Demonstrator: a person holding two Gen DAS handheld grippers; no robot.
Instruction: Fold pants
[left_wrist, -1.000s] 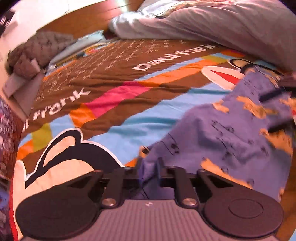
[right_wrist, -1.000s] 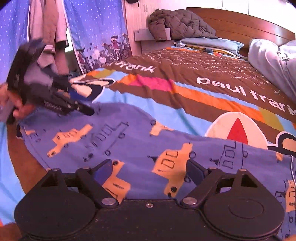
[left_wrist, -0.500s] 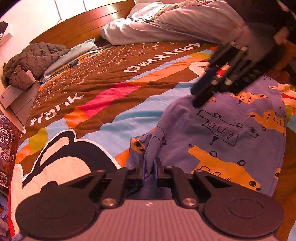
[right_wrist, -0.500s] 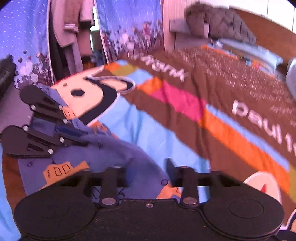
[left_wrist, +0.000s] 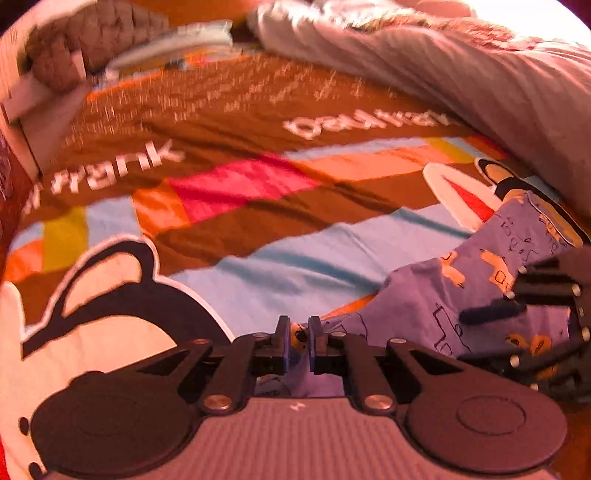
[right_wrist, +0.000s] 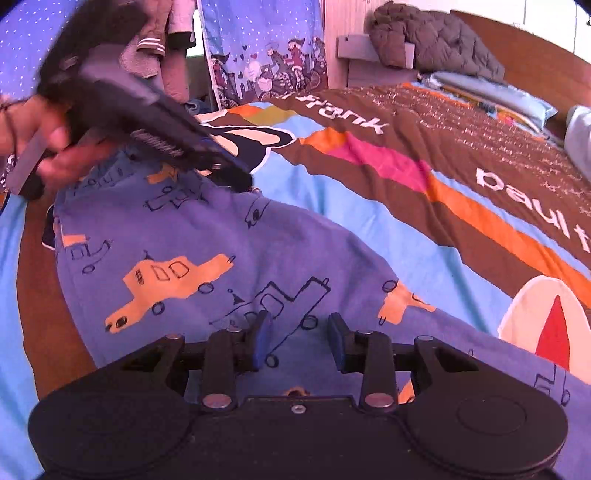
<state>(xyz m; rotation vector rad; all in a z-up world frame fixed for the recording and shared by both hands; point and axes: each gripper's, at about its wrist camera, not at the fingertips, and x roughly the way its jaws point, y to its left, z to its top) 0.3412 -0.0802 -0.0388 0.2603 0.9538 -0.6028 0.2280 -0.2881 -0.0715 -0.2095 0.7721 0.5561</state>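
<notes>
My left fingers (left_wrist: 282, 339) stayed pressed together on an edge of the pants (left_wrist: 424, 306), the same pinch they had a second before, with a small wad of the blue printed cloth caught between the pads. What changed was on the other side: my right fingers (right_wrist: 260, 339) had stood wide over the cloth, then snapped nearly closed, and were now spreading again. In the right wrist view they sat apart just above the pants with the car print showing in the gap; the pads did not press on anything I could see, though from that angle I could not be sure no fold of fabric lay loosely between them.

The pants lay on the striped bed cover (left_wrist: 258, 221), near its front edge, rumpled into a low hump between my two hands instead of lying as flat as before. My left hand (right_wrist: 55, 147) had swung round, so the cloth it held was drawn taut toward the cartoon face on the cover.

I judged that my right pinch had either slipped or been let go, so only one corner was truly held. The fold was not yet made; it would need a fresh grip on the right first
</notes>
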